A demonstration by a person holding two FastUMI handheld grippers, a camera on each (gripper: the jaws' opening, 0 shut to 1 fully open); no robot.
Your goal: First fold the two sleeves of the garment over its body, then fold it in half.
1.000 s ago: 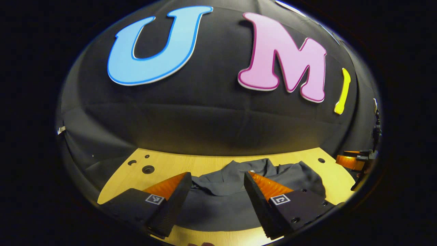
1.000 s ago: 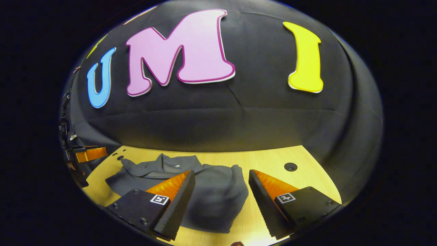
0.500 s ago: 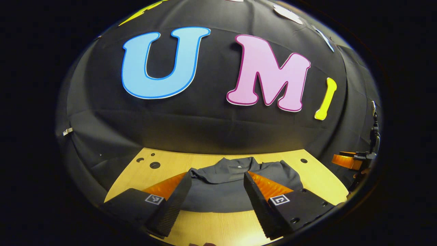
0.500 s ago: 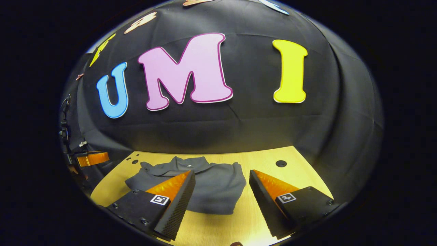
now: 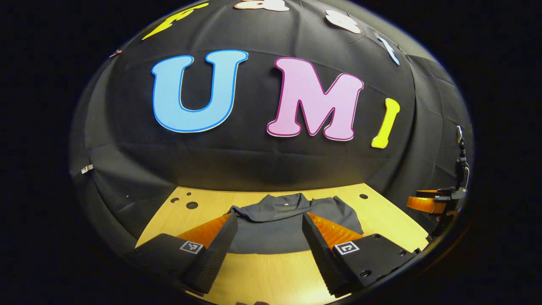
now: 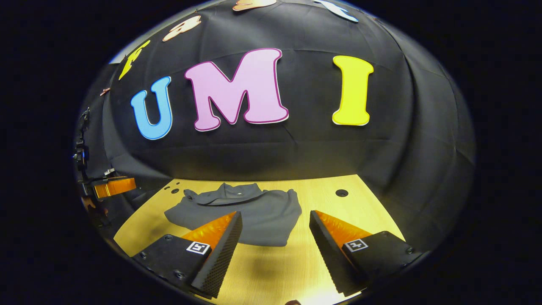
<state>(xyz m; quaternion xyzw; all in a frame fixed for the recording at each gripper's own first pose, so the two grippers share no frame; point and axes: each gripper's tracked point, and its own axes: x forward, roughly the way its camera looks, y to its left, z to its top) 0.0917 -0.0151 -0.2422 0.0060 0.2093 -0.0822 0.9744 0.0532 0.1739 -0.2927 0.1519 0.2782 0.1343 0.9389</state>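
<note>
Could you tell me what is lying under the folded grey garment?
The garment rests flat on the wooden table. Bare wood shows all around it; its folded-in sleeves and the table beneath are covered.

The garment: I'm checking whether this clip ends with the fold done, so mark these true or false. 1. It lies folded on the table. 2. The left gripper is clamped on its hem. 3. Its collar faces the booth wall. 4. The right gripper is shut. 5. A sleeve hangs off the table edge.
1. True: the garment lies as a compact bundle on the table.
2. False: the left gripper is open, holding nothing.
3. True: the collar is on the far side.
4. False: the right gripper is open.
5. False: no sleeve hangs off; the whole bundle rests on the table.
</note>
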